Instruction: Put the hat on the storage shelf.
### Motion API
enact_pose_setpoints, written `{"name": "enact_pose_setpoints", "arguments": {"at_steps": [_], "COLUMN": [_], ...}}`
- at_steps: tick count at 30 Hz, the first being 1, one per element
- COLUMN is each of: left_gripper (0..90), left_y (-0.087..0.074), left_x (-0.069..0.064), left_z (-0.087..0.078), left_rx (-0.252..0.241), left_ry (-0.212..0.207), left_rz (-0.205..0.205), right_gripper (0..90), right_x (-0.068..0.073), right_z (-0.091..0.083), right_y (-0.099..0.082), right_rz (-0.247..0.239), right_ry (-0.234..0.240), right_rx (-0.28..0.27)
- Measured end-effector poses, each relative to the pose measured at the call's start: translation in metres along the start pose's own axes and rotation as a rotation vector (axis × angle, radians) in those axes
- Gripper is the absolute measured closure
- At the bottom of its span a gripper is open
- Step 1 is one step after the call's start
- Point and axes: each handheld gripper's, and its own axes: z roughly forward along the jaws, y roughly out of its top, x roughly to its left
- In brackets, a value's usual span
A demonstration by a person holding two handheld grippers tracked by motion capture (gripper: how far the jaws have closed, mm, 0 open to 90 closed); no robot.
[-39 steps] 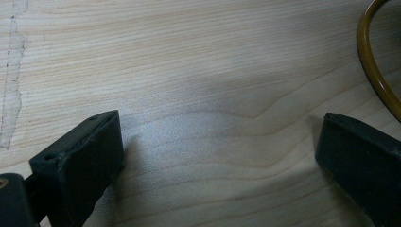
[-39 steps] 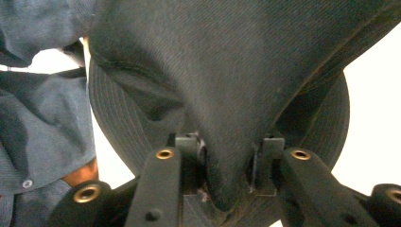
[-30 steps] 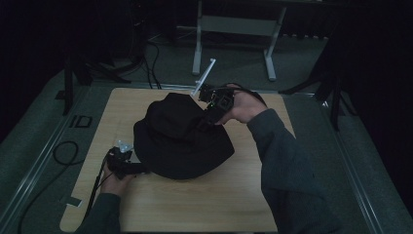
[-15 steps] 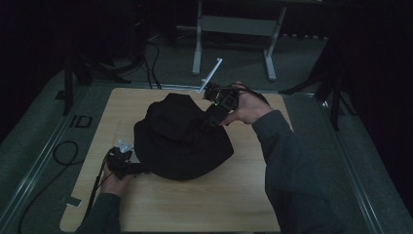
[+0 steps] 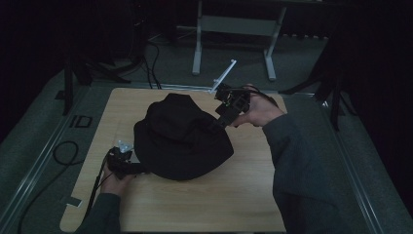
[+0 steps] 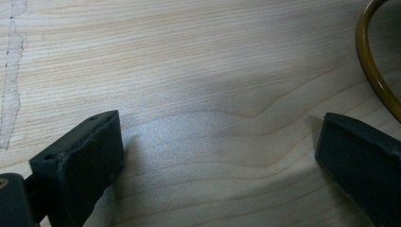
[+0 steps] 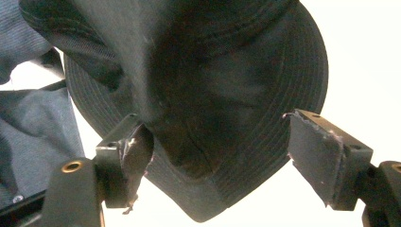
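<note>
Hovering right tool (image 7: pixel 215 156) agape over black hat (image 5: pixel 182 136) | left tool (image 6: pixel 222 161) seemingly empty, spread

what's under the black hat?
The black hat lies on the wooden table, brim spread flat. Whatever sits beneath its crown is covered. The left hand-held gripper touches its near-left brim edge, its jaws over bare wood in its own view.

Grey long sleeves (image 5: pixel 297 161) on the person; each black tool (image 7: pixel 215 156) (screw holes visible) trails a cable.
</note>
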Motion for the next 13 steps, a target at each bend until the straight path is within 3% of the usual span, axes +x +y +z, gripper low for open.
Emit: {"name": "enact_pose_setpoints", "arguments": {"at_steps": [7, 12, 13], "left_gripper": [1.9, 1.9, 1.9], "left_y": [0.000, 0.000, 0.000], "left_x": [0.000, 0.000, 0.000], "left_z": [0.000, 0.000, 0.000], "left_rx": [-0.003, -0.003, -0.002], "left_ry": [0.000, 0.000, 0.000], "left_rz": [-0.003, -0.003, -0.003], "right_gripper": [23.5, 23.7, 23.6], "right_x": [0.002, 0.002, 0.001], "right_z": [-0.004, -0.007, -0.009], "right_y": [-0.010, -0.017, -0.019], "right_rz": [0.013, 0.022, 0.049], "right_ry": [0.012, -0.004, -0.023], "right_rx": [-0.068, -0.112, -0.128]}}
